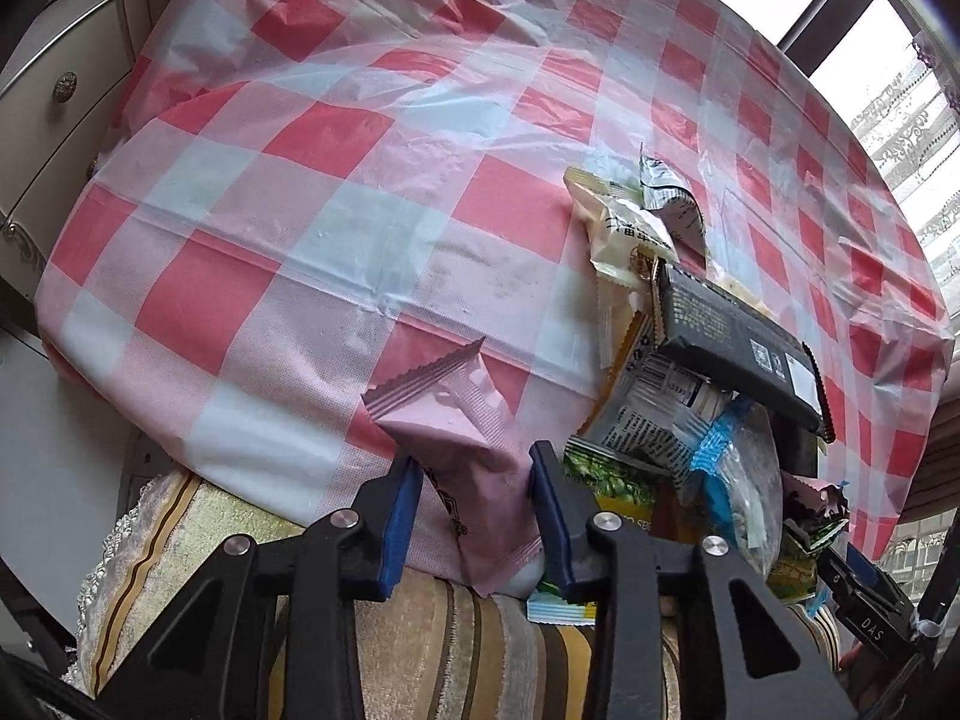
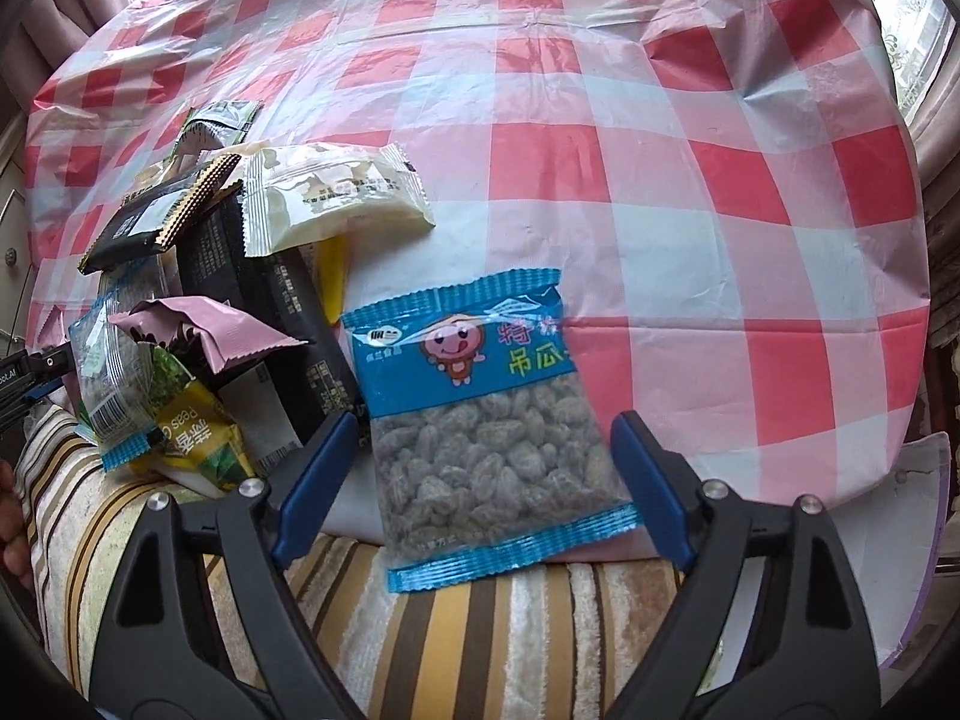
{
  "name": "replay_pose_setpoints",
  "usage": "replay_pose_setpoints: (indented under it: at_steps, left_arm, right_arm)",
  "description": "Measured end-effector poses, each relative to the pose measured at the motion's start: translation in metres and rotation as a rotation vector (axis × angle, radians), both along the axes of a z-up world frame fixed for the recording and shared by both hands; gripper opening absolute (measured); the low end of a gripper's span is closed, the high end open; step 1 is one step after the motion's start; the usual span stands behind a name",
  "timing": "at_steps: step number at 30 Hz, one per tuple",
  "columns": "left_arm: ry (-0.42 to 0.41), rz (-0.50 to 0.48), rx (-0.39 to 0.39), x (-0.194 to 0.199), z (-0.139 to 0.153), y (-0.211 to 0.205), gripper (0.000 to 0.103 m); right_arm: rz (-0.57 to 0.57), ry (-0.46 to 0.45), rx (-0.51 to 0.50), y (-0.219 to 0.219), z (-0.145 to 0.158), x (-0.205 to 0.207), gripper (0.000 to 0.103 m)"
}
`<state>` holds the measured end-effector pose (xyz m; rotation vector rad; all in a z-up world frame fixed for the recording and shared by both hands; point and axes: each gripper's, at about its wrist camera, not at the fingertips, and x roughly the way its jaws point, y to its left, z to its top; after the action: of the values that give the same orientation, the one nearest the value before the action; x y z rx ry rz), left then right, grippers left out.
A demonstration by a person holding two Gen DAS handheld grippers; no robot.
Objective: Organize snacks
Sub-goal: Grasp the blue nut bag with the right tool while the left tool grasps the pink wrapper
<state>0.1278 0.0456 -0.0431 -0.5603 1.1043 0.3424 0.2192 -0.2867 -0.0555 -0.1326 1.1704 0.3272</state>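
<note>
The left gripper [image 1: 474, 474] is pinching the pink packet [image 1: 462, 420] in narrowed fingers, while the right gripper [image 2: 486, 474] is straddling the blue seed bag [image 2: 480, 414] wide, so each should be squeezing mid-body before lifting.

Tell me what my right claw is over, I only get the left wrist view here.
Observer: The right claw is open astride a blue seed packet, with its pads clear of both sides.
Operator: Is that packet buried in the pile?
Observer: No, it lies flat at the right edge of the pile with nothing on top. Its bottom seal overhangs the table edge above a striped cushion.
Operator: My left claw has the pink packet. Is there room on the right for sorting?
Observer: Yes, right of the blue packet only checked tablecloth shows.
</note>
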Motion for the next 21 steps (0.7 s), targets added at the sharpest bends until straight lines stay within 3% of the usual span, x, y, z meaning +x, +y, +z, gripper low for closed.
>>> replay_pose_setpoints:
  at_steps: [7, 14, 21]
  left_arm:
    - [-0.046, 0.011, 0.028, -0.008, 0.008, -0.003, 0.031]
    - [-0.117, 0.018, 0.124, -0.018, 0.032, -0.012, 0.03]
    - [-0.2, -0.025, 0.221, -0.021, 0.063, -0.039, 0.03]
  right_arm:
    - [-0.009, -0.003, 0.045, -0.007, 0.002, -0.002, 0.07]
    - [-0.039, -0.032, 0.118, -0.022, 0.012, -0.013, 0.068]
    - [-0.118, -0.082, 0.271, -0.054, 0.029, -0.026, 0.069]
